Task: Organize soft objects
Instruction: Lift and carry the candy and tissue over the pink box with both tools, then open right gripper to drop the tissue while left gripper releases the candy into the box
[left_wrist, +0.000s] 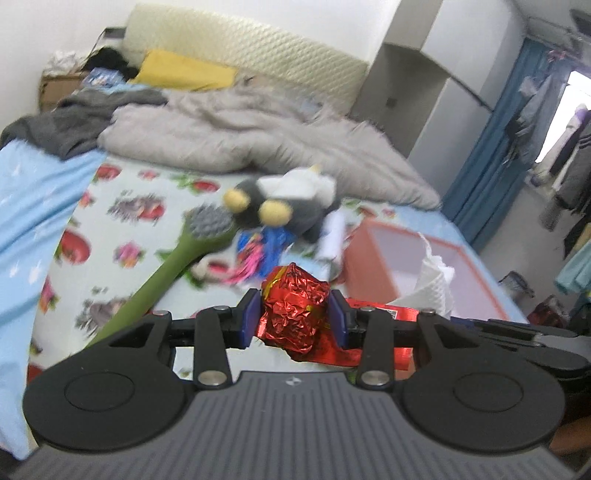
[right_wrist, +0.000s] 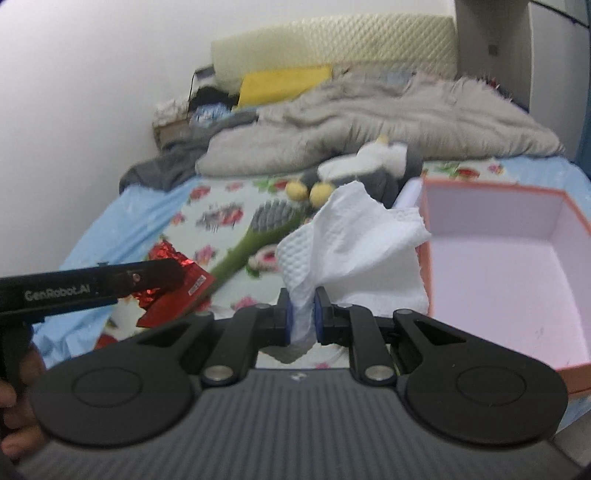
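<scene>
left gripper (left_wrist: 294, 314): blue pads clamped on a crumpled red foil wrapper (left_wrist: 295, 306), held up off the bed (left_wrist: 22, 192). flat part of the foil trails down and to the right under the jaws

right gripper (right_wrist: 303, 317): jaws nearly together, pinching a white tissue (right_wrist: 343, 236). tissue fans out above the pads and is lifted, hanging in front of the box (right_wrist: 498, 273)

only in left view:
- small colourful blue/pink item (left_wrist: 255, 254), just in front of the plush (left_wrist: 280, 199), too blurred to identify
- white tube-like thing (left_wrist: 334, 236) between plush and box, also blurred
- blue curtain (left_wrist: 480, 155) and hanging clothes on the far right
- box mostly hidden behind the tissue, only its near corner shows

only in right view:
- full inside of the pink box, nothing in it
- left gripper from the side, with the foil sticking out of its tip
- part of a hand (right_wrist: 14, 413) at bottom left on that gripper's handle

in both: green long-handled brush (left_wrist: 173, 273) lying diagonally on the floral sheet (left_wrist: 122, 206), grey bristle head touching or just beside the plush feet. grey blanket (left_wrist: 258, 140) bunched behind, yellow pillow (left_wrist: 184, 70) at the headboard

count: 2 grippers, 1 foil, 1 tissue, 1 plush, 1 brush, 1 box, 1 blanket, 1 yellow pillow

both frames motion-blurred
</scene>
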